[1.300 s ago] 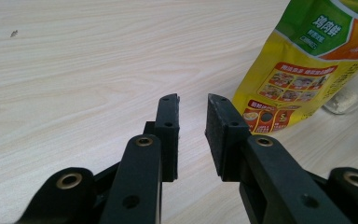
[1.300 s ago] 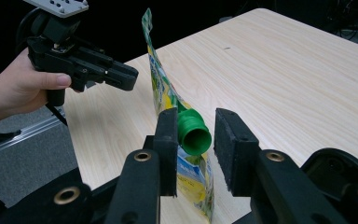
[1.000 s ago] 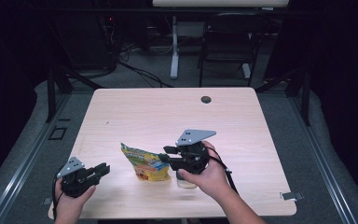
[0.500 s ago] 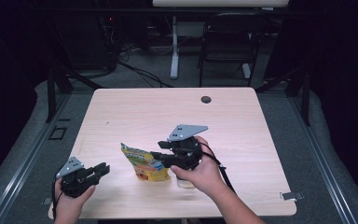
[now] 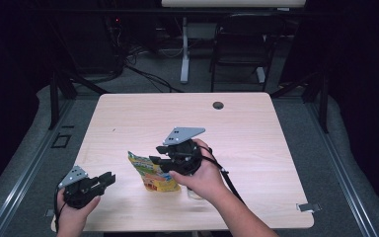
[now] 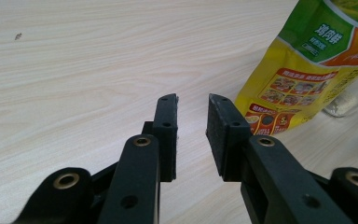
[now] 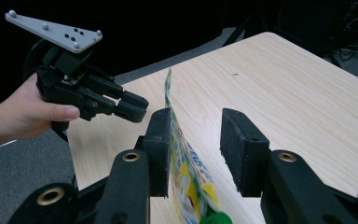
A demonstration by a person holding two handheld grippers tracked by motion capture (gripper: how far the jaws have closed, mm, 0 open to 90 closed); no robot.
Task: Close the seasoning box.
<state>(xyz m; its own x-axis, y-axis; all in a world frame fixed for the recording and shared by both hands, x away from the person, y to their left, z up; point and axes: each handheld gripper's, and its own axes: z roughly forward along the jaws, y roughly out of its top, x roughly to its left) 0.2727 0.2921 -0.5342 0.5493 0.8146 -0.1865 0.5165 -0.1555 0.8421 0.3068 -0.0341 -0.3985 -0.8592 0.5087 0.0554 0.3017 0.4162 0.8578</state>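
Honestly, the risk sat with the right gripper (image 5: 159, 161), just left of centre in the high view, whose jaws stood parted around the top edge of the yellow snack pouch (image 5: 154, 174) without having closed on it. In the right gripper view the pouch (image 7: 186, 172) ran edge-on up the lower middle of the frame, touching or nearly touching the left-hand pad while the other pad stood well apart, so I judged a closing squeeze could shove the thin film sideways and fold it instead of pinching it. The pouch stood upright on the wooden table (image 5: 256, 133), and a push from one side looked enough to topple it. Behind it, at the right edge of the left gripper view, a small clear container (image 6: 349, 98) stood just beside the pouch (image 6: 303, 70); a falling bag might knock it. The left gripper (image 5: 104, 180), at the lower left of the high view, was released, holding nothing, too far off to steady anything.
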